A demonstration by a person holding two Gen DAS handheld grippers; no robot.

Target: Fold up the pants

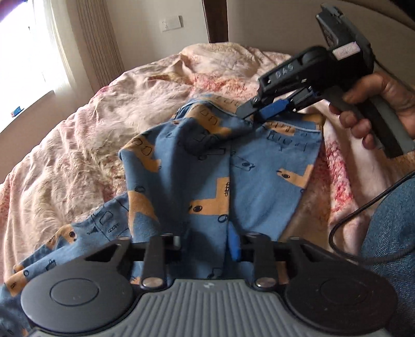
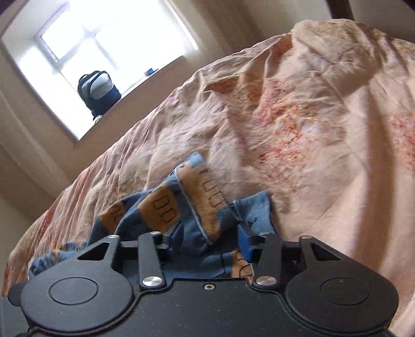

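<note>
No containers in view except a dark blue-and-grey backpack on the windowsill, zipped, contents hidden.

Writing: raised letters "DAS" on the black body of my right tongs; a small white label further back is too blurred to read. A white wall plate sits on the far wall, no text legible.

Pants = blue knit w/ tan blocks and black line drawings. They lie on the bed in front of me, partly bunched, one leg trailing off to my left. From the right wrist view the pants show a stitched hem edge pulled up between the fingers.

My left tongs: fabric runs up between the fingers, the blue pad on one side pressed against it, so clamped on the pants near the lower end. My right tongs: tips pinched on the far edge of the pants, cloth lifted into a small peak there. My right hand wraps the grip; a black cable loops below it.

Surface: rumpled pink bedspread w/ reddish floral patches, covering the whole bed. Room: bright window, pale curtain beside it, cream walls, dark wood post behind the bed.
</note>
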